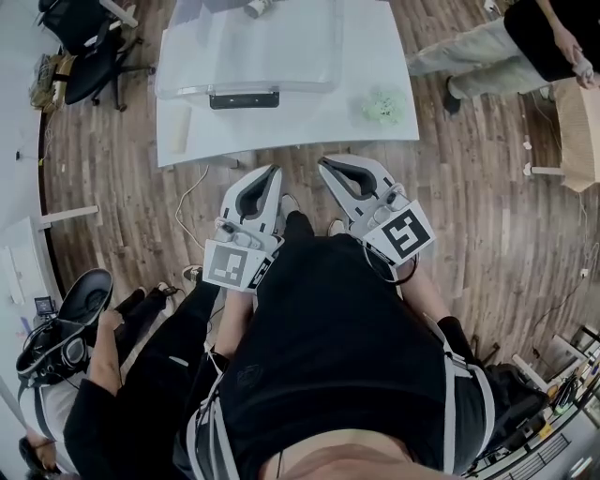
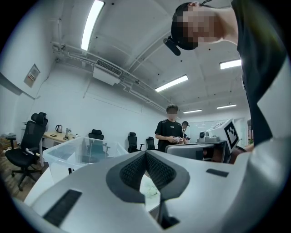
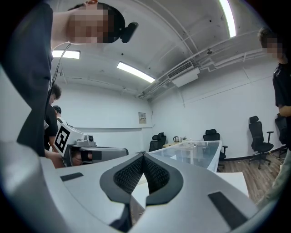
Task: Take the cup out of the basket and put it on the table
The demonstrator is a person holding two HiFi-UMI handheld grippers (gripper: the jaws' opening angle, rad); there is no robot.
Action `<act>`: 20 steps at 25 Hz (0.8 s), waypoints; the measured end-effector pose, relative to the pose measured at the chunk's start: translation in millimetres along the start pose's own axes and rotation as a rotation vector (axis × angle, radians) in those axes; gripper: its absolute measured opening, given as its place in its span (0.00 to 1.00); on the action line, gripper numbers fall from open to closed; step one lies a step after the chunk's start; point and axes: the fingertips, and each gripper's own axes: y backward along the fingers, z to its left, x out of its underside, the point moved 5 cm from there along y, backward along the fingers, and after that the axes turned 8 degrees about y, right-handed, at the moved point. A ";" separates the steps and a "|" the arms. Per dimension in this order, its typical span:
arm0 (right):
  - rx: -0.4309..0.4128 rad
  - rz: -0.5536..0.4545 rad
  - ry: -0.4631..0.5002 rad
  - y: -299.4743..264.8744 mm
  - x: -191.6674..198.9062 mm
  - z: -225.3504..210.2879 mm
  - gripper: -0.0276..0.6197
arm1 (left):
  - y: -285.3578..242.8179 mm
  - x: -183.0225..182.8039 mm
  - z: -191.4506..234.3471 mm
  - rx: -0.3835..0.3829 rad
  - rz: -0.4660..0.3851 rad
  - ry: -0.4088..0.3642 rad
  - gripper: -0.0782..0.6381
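A clear plastic basket (image 1: pixel 253 47) with a dark latch on its near wall stands on the white table (image 1: pixel 375 56). A pale cup-like object (image 1: pixel 260 7) shows at the basket's far edge, cut off by the frame. My left gripper (image 1: pixel 272 172) and right gripper (image 1: pixel 325 163) hang side by side in front of my body, just short of the table's near edge. Both are shut with nothing between the jaws. The basket (image 2: pixel 77 152) lies ahead of the left gripper (image 2: pixel 145 153). In the right gripper view the basket (image 3: pixel 200 152) stands beyond the right gripper (image 3: pixel 143 156).
A crumpled pale-green lump (image 1: pixel 384 105) lies on the table's right side. Black office chairs (image 1: pixel 89 42) stand at the far left. One person (image 1: pixel 525 42) stands at the far right and another (image 1: pixel 84 375) sits at my left. The floor is wood.
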 end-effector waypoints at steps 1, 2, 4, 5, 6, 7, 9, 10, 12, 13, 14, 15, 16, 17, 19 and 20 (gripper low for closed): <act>0.005 -0.001 -0.002 -7.9 -1.7 -0.2 0.07 | 0.3 -2.7 7.8 0.003 0.000 0.000 0.13; 0.011 -0.001 -0.004 -16.0 -2.7 -0.6 0.07 | 0.4 -5.3 15.9 0.007 0.000 0.000 0.13; 0.018 0.007 -0.006 -32.3 -2.3 -1.4 0.07 | 0.5 -9.8 32.9 0.014 0.001 -0.002 0.13; 0.023 0.011 -0.008 -40.4 -1.9 -1.3 0.07 | 1.0 -11.5 41.5 0.018 0.003 -0.003 0.13; 0.029 0.012 -0.009 -48.3 -1.9 -0.9 0.07 | 2.0 -12.8 49.9 0.022 0.005 -0.002 0.13; 0.036 0.013 -0.010 -55.5 -2.4 -0.2 0.07 | 3.3 -14.0 57.6 0.026 0.006 0.000 0.13; 0.052 0.015 -0.007 -68.0 -4.0 1.9 0.07 | 6.1 -16.1 71.0 0.040 0.008 0.004 0.13; 0.060 0.017 -0.006 -73.8 -4.8 3.0 0.07 | 7.3 -17.0 77.5 0.047 0.010 0.006 0.13; 0.075 0.017 -0.008 -85.5 -6.3 5.3 0.07 | 9.4 -18.1 91.3 0.056 0.015 0.008 0.13; 0.081 0.016 -0.010 -90.9 -7.1 5.9 0.07 | 9.8 -18.9 97.6 0.058 0.017 0.008 0.13; 0.084 0.018 -0.012 -95.2 -7.5 6.0 0.07 | 9.6 -19.7 102.7 0.060 0.018 0.010 0.13; 0.085 0.026 -0.011 -97.8 -7.1 5.7 0.07 | 8.9 -19.9 106.5 0.063 0.020 0.015 0.13; 0.087 0.037 -0.009 -99.0 -6.2 5.0 0.07 | 7.5 -19.6 109.1 0.066 0.023 0.022 0.13; 0.091 0.046 -0.008 -99.6 -5.3 3.7 0.07 | 5.7 -19.0 110.7 0.070 0.027 0.028 0.13; 0.100 0.054 -0.010 -100.5 -4.3 -1.1 0.07 | 0.5 -18.9 112.8 0.079 0.027 0.034 0.13; 0.103 0.055 -0.010 -101.4 -3.9 -4.0 0.07 | -2.1 -18.8 113.6 0.083 0.025 0.035 0.13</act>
